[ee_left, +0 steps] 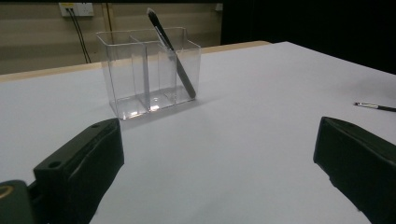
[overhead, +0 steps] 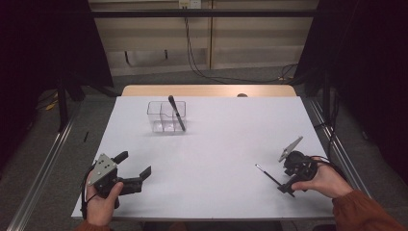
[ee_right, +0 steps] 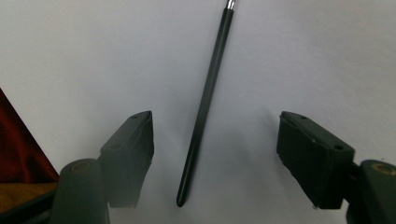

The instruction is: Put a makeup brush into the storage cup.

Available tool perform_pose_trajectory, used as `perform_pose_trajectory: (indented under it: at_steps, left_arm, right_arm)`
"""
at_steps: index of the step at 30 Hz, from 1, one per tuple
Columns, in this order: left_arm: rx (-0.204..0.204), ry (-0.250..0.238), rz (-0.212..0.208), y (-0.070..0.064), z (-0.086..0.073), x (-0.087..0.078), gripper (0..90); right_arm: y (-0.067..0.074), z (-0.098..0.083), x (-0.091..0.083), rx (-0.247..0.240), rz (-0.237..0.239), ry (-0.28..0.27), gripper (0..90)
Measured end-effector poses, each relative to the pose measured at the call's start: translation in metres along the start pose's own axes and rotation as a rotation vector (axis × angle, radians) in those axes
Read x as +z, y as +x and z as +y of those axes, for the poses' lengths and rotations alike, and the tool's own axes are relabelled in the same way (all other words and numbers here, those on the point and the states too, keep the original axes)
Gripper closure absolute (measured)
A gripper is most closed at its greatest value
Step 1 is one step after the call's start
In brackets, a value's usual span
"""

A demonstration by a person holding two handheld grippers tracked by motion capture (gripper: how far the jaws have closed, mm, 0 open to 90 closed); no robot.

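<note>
The landmark is the clear plastic organizer (overhead: 166, 117), a three-compartment box standing toward the far side of the white desk (overhead: 216, 144). A dark makeup brush (overhead: 176, 113) leans in its right-hand compartment, handle end down and tip rising above the rim toward the left; the left gripper view shows this brush (ee_left: 172, 53) slanting across the organizer (ee_left: 148, 72) in the same way.

Well apart from the organizer, toward the near right of the desk, a second thin black brush (overhead: 270, 176) lies flat on the surface. The right hand-held gripper (overhead: 290, 185) is lowered over it, held by the person's right hand (overhead: 323, 179). In the right gripper view the thin black brush (ee_right: 205, 105) runs lengthwise between the two jaws, its blunt handle end nearest the camera and its metal ferrule at the far end. The jaws stand partly spread on either side of the handle, neither pad touching it.

Near the left front of the desk, also well apart from the organizer, the left hand-held gripper (overhead: 134, 168) rests in the person's left hand (overhead: 103, 202), its jaws spread wide with nothing between them, pointed toward the organizer.
</note>
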State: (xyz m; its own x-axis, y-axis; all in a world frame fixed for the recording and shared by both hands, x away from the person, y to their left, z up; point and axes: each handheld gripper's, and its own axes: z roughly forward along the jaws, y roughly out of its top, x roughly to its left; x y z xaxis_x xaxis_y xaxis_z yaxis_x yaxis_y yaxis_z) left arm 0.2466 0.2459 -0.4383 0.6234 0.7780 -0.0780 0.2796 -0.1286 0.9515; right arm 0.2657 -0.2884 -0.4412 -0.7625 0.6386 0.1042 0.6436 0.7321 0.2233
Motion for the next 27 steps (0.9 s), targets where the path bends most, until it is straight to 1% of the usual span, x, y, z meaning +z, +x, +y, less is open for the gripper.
perform_pose_trajectory:
  at_steps: [2,4,6,7,8,10,11,12,13,14,16,17,21,22,23,25,27]
  left_arm:
    - [0.0,-0.001,-0.001,0.0,0.0,0.0,1.8]
    - [-0.004,0.0,-0.002,0.0,0.0,0.0,1.8]
    - [-0.003,0.002,-0.003,0.0,0.0,0.001,1.8]
    - [-0.003,0.001,-0.002,0.0,0.0,0.001,1.8]
    - [-0.003,0.001,-0.002,0.0,0.0,0.001,1.8]
    - [-0.003,0.003,-0.002,0.0,0.0,0.001,1.8]
    - [-0.004,0.003,-0.001,0.0,-0.001,0.001,1.8]
    - [0.003,0.004,-0.002,0.0,0.0,0.001,1.8]
    - [0.003,0.005,-0.001,0.0,0.0,0.001,1.8]
    - [0.013,0.007,0.0,0.001,0.0,0.001,1.9]
    - [0.009,0.008,-0.001,0.001,-0.001,0.001,1.9]
    - [0.005,0.009,-0.002,0.0,-0.001,0.001,2.0]
    - [0.012,0.011,-0.003,0.0,-0.001,0.001,2.0]
    - [0.012,0.011,-0.003,0.0,-0.001,0.001,2.0]
    - [0.014,0.012,-0.002,0.001,-0.001,0.001,2.0]
    - [0.01,0.015,0.001,0.0,-0.001,0.001,2.0]
    - [0.01,0.017,0.002,0.0,-0.001,0.001,2.0]
  right_arm:
    - [0.002,0.0,0.002,0.002,-0.007,0.018,30.7]
    - [0.003,-0.002,0.003,-0.002,-0.012,0.025,34.8]
    - [0.003,-0.003,0.003,0.003,-0.014,0.037,36.1]
    - [0.003,-0.004,0.004,-0.002,-0.01,0.047,39.5]
    - [0.003,-0.004,0.005,-0.004,-0.011,0.055,40.8]
    - [0.006,-0.003,0.006,-0.007,-0.034,0.061,43.8]
    - [0.006,-0.003,0.006,-0.031,-0.047,0.069,45.4]
    - [0.008,-0.002,0.007,-0.042,-0.064,0.083,45.7]
    - [0.01,-0.001,0.007,-0.037,-0.073,0.093,47.0]
    - [0.011,0.001,0.007,-0.039,-0.077,0.105,49.0]
    - [0.012,0.002,0.008,-0.035,-0.075,0.112,51.4]
    - [0.012,0.003,0.008,-0.023,-0.076,0.12,52.1]
    - [0.013,0.008,0.009,0.011,-0.078,0.161,56.0]
    - [0.013,0.009,0.009,0.011,-0.077,0.168,56.9]
    - [0.013,0.011,0.009,0.021,-0.079,0.182,58.1]
    - [0.013,0.013,0.01,0.028,-0.081,0.19,60.7]
    - [0.013,0.013,0.009,0.054,-0.082,0.199,65.5]
